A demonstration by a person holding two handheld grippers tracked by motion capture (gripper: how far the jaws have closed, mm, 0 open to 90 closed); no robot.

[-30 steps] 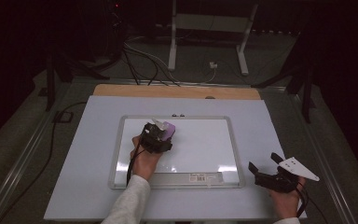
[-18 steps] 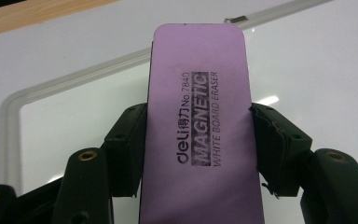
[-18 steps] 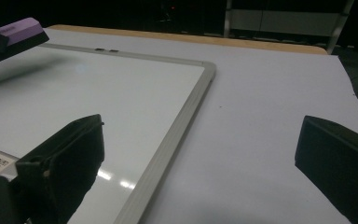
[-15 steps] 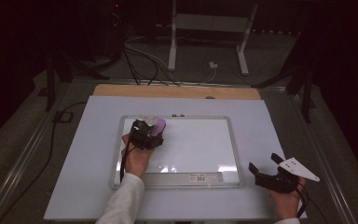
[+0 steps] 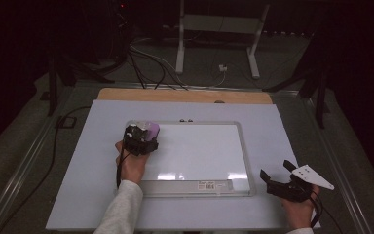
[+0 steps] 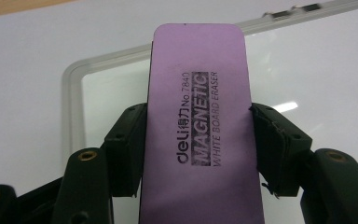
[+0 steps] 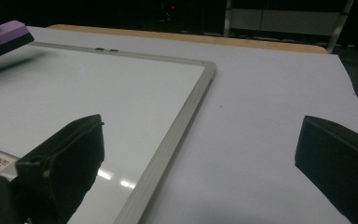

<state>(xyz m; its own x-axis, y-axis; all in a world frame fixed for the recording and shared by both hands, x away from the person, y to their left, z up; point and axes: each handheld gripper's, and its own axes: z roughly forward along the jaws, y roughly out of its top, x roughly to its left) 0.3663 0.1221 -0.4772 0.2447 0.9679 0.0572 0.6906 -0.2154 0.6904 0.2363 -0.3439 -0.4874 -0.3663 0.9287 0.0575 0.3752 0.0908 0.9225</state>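
Observation:
A purple magnetic whiteboard eraser [image 6: 200, 130] is clamped between the black jaws of my left gripper [image 6: 198, 140]. In the high view that left gripper [image 5: 140, 137] and the eraser [image 5: 151, 129] sit over the top left corner of the whiteboard [image 5: 209, 146]. The board's rounded grey corner [image 6: 72, 77] lies just beyond the eraser's tip. My right gripper [image 5: 278, 175] rests off the board's lower right corner, jaws wide apart with nothing between them. The right gripper view has the eraser [image 7: 4, 35] at far left and the board's frame [image 7: 182, 116] running past the right gripper [image 7: 200, 163].
The whiteboard lies on a pale sheet [image 5: 282, 131] covering the table, with a wooden strip [image 5: 185, 95] along the far edge. A barcode label [image 5: 209, 185] sits on the board's near frame. Cables [image 5: 146, 63] and a metal stand [image 5: 214, 29] are on the dark floor beyond.
My left hand has slid the eraser leftward across the board to its top left corner. The right gripper has stayed where it was.

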